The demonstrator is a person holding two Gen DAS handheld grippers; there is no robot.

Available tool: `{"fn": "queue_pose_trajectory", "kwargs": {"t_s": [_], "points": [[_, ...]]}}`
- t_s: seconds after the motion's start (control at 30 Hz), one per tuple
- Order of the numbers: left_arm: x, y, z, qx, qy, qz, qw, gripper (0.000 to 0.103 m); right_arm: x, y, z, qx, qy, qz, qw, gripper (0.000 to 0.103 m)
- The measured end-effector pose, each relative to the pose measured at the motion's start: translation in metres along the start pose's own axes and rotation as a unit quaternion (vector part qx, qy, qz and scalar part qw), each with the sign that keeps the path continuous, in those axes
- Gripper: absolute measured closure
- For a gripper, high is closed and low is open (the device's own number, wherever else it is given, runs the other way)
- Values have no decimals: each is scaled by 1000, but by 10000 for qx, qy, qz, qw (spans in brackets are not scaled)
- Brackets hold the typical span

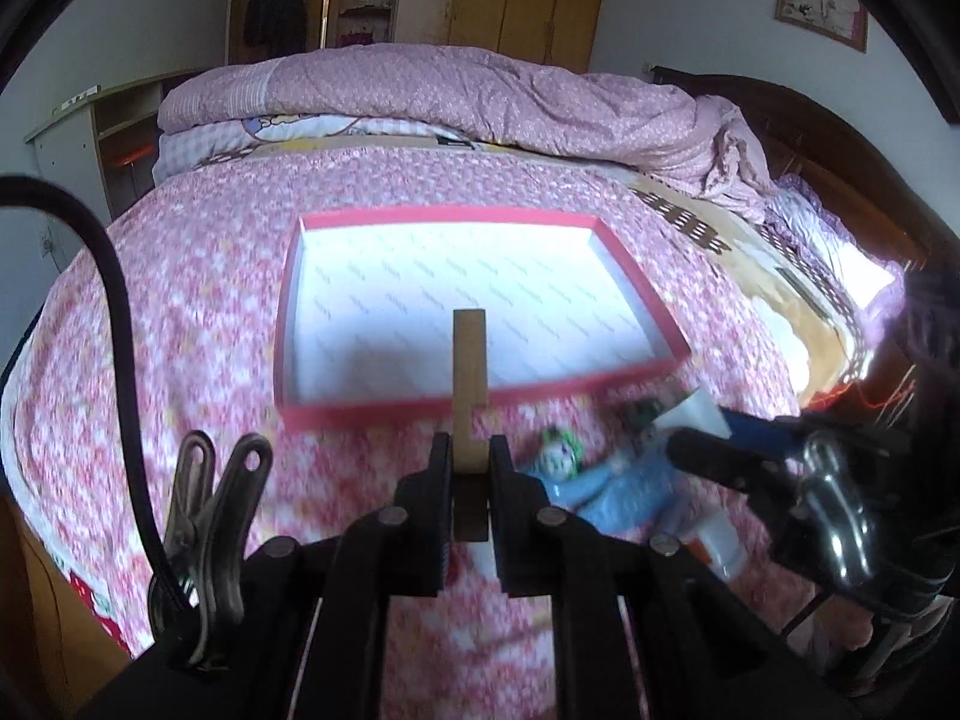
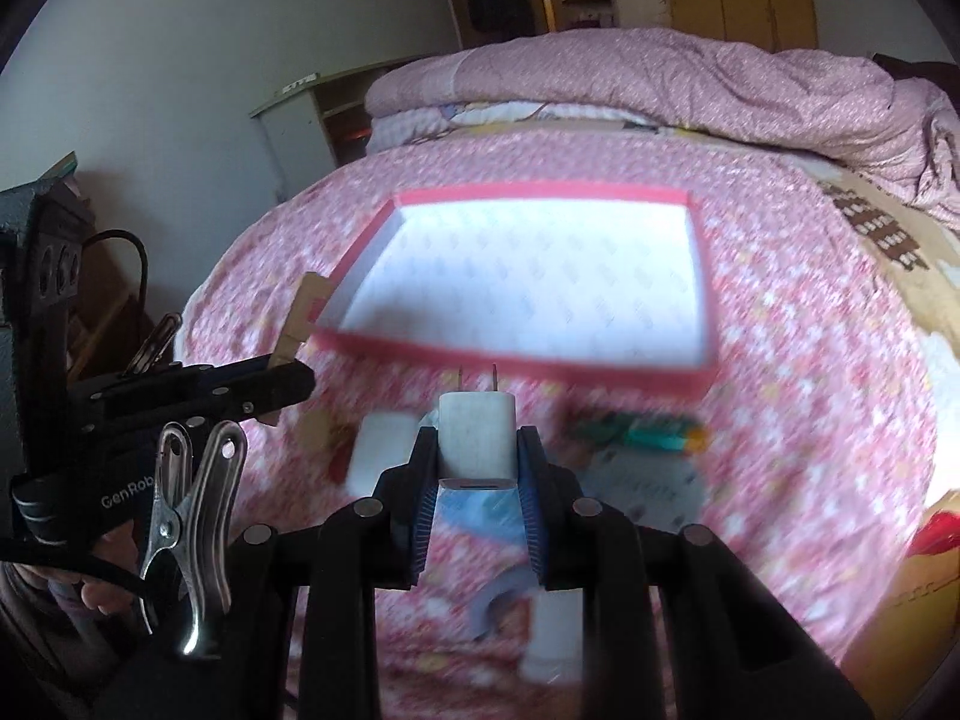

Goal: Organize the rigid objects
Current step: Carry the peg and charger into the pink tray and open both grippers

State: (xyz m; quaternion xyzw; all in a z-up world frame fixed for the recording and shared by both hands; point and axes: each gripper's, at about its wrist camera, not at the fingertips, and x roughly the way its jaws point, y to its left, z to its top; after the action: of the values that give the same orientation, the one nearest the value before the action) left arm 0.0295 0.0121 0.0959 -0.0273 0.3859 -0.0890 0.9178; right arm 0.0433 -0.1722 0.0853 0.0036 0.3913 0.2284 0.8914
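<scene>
two grippers are in your hands above a pink floral bed [image 1: 210,312]. your left gripper [image 1: 470,468] has its fingers clenched on an upright wooden block [image 1: 469,384], at the near rim of a red-edged tray [image 1: 420,405]. your right gripper [image 2: 477,462] grasps a white plug charger [image 2: 477,435], prongs toward the tray [image 2: 510,363]. a small doll [image 1: 567,468] lies on the bed beside the tray.

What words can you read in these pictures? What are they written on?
"GenRob", cut off by a metal clip: white letters on the body of the left gripper.
Faint repeated print lining the red box: too blurred to read.
Marks on the orange thing at the right edge: too blurred to read.
Nothing else has readable words.
</scene>
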Motion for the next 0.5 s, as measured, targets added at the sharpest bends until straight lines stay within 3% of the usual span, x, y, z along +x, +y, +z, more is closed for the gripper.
{"fn": "queue_pose_trajectory", "kwargs": {"t_s": [0.17, 0.5], "points": [[25, 7, 21, -64, 2, 64, 10000, 92, 17, -22, 27, 94, 44, -303, 9995, 77], [83, 25, 38, -191, 396, 272, 9987, 92, 59, -55, 44, 319, 343, -544, 9974, 77]]}}
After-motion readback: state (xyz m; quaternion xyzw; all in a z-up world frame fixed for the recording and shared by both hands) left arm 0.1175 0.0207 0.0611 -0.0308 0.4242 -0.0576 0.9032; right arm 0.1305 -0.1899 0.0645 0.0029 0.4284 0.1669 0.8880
